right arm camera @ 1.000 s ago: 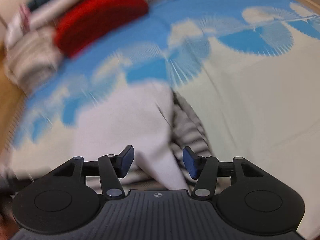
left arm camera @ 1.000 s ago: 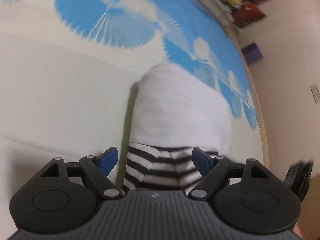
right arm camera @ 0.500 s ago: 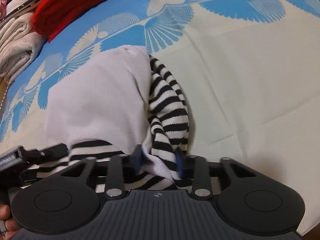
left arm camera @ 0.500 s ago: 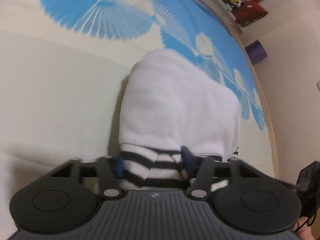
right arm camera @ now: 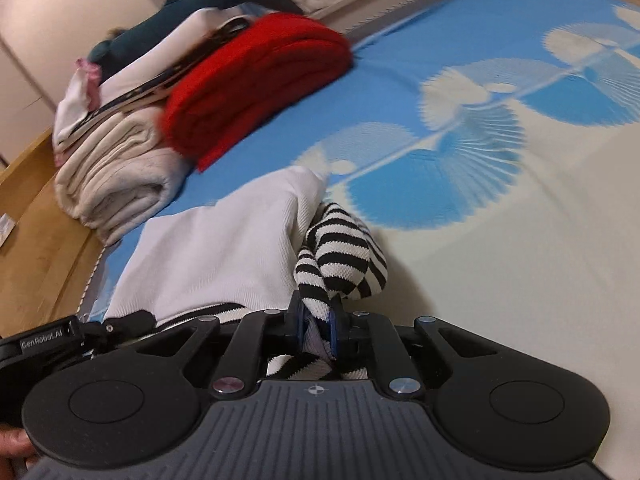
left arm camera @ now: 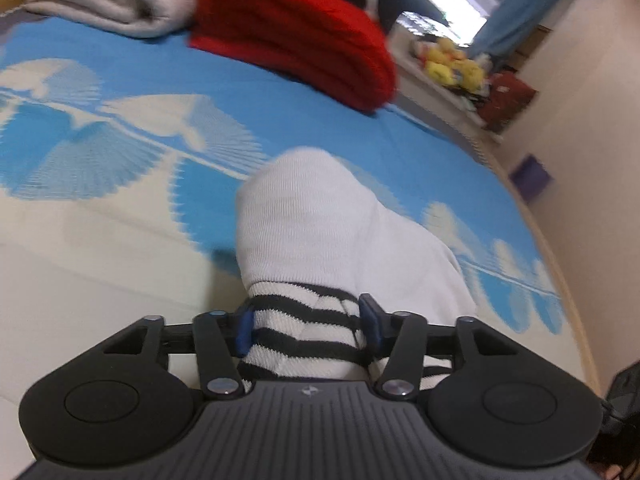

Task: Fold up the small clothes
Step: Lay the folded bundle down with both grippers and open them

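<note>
Now you're angling both grippers downward: left gripper widening around the striped sock cuff, right gripper tightening on it; "GenRobot.AI" label readable

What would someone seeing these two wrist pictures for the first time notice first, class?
The eye goes first to the white sock with black stripes, stretched between both grippers in the foreground; the right gripper is closing on a bunched striped end, while the left gripper straddles the striped cuff, its jaws opening. Behind it lies a folded red garment on the blue-and-cream patterned bedspread, beside a cream folded pile.
</note>
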Motion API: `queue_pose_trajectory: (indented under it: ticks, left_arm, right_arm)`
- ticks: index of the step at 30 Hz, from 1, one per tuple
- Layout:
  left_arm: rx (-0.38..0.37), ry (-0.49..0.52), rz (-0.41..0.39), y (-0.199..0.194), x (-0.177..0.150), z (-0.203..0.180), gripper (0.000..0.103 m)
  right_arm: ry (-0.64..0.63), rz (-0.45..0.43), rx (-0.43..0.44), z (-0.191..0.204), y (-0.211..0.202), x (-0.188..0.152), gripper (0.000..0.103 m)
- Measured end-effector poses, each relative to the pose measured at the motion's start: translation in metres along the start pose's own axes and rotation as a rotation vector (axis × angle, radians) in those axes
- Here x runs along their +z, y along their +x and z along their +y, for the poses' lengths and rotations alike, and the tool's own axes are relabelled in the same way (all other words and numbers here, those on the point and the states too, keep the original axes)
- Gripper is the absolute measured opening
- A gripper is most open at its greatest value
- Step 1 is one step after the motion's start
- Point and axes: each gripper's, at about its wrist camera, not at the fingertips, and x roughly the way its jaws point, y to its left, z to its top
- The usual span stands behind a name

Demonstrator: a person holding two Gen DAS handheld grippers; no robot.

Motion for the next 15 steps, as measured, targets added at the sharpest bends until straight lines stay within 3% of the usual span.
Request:
queue_pose_trajectory:
  ticks: [2,4,7,11,13,15]
  left_arm:
    - [0.074,-0.011,-0.011,-0.005,0.002,0.012,0.067]
    - [0.149,0.036,-0.044,-0.019,0.003,0.016,0.067]
    - [0.122,0.132,-0.031,-0.036,0.000,0.010,0.067]
    - [0.143,0.223,0.130,-0.009,-0.025,0.007,0.058]
    - [0.157,0.175,0.218,0.011,-0.036,0.019,0.059]
    - [0.162,0.114,0.210,0.010,-0.038,0.028,0.059]
  right_arm:
    - [-0.033,0.028,-0.011,0.013,0.014,0.000,0.011]
    - [-0.066,0.062,-0.046,0.021,0.027,-0.002,0.011]
    - [-0.096,0.127,-0.109,0.026,0.045,-0.005,0.011]
    - [-0.116,0.161,-0.209,0.027,0.059,-0.009,0.011]
    - [-0.126,0.162,-0.230,0.029,0.060,-0.012,0.011]
    - [-0.147,0.164,-0.251,0.033,0.062,-0.014,0.014]
